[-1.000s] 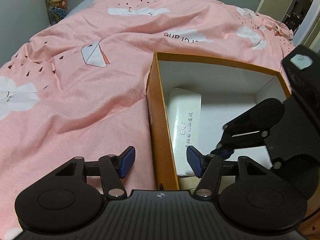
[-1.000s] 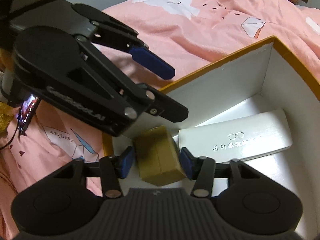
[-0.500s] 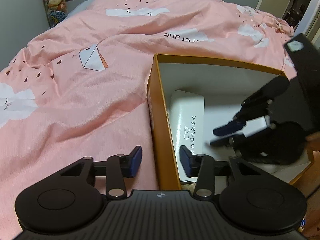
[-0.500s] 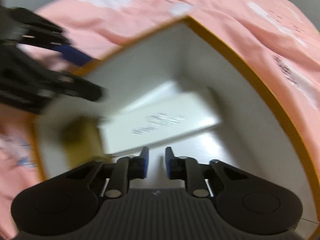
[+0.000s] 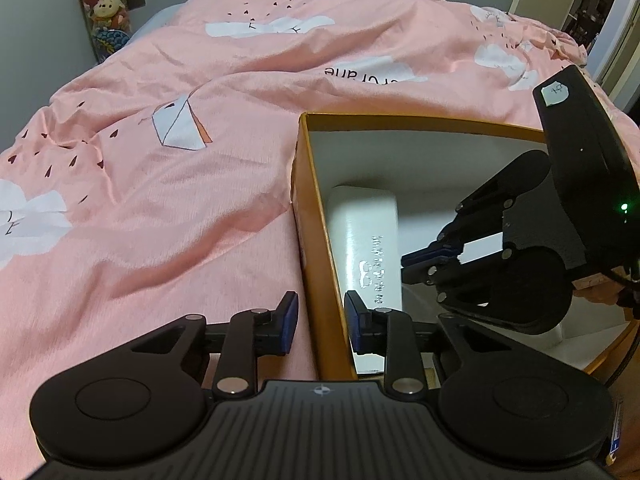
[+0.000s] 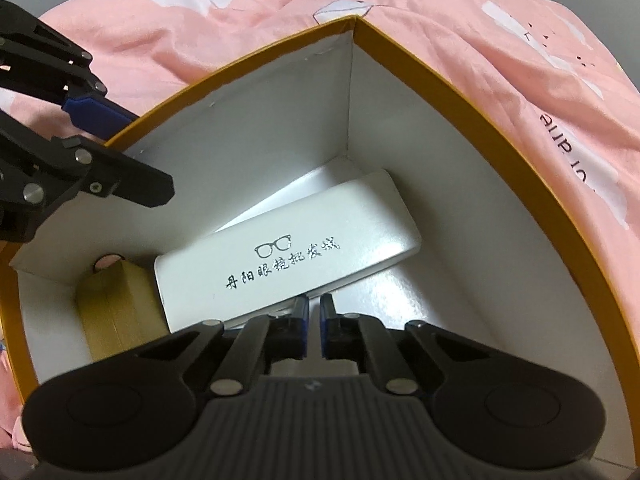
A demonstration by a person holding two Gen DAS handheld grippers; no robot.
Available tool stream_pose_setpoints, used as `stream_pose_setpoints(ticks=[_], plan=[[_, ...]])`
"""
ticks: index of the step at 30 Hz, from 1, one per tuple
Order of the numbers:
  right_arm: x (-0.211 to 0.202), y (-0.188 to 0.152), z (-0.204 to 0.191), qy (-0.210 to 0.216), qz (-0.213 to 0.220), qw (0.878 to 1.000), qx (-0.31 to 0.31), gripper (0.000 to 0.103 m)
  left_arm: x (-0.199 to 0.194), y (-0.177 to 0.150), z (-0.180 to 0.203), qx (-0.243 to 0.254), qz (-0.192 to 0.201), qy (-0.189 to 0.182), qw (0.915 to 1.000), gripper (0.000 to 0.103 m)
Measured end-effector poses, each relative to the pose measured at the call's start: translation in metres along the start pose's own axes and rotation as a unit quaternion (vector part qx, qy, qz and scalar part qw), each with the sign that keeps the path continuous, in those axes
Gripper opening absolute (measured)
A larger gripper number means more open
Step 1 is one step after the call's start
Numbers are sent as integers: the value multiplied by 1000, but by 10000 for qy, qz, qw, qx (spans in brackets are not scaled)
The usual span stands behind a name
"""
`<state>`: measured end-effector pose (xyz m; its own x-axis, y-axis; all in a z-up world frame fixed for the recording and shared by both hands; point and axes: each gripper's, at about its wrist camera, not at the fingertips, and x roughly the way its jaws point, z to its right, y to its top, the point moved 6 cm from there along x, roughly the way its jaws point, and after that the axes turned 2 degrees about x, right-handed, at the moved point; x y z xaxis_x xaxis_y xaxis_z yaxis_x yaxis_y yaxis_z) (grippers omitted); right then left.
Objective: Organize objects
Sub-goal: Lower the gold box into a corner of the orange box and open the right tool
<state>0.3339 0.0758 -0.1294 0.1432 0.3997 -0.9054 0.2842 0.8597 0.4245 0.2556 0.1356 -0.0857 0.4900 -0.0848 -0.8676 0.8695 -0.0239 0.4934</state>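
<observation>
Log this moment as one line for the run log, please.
left gripper: closing astride orange cardboard box wall | right gripper: shut, empty, inside box | in box: white glasses case, tan block | on pink duvet

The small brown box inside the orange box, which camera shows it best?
The right wrist view: the small brown box sits in the orange box's corner beside the white glasses case. The left wrist view doesn't show it.
</observation>
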Motion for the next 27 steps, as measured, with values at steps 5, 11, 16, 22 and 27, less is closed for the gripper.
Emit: stream_pose_setpoints(ticks=[5,11,16,22,27], plan=[[7,11,-2,107,144,9998,102,0,1,0,-1,15,-13,-4,10000,32],[3,9,-9,129,110,9998,135,1,0,-1,-3,-82,3,-46,10000,33],[-5,-7,-24,424,-366,9983,159,5,-10,-4,-1,-34,60,-52,10000,33],[-6,-29,-46,840,-923,9917,315,6,-28,-10,0,-145,157,-96,9997,33],[-13,-25,-57,1116,-753,9894,550,5,-40,-17,1,-274,174,-169,9993,33]])
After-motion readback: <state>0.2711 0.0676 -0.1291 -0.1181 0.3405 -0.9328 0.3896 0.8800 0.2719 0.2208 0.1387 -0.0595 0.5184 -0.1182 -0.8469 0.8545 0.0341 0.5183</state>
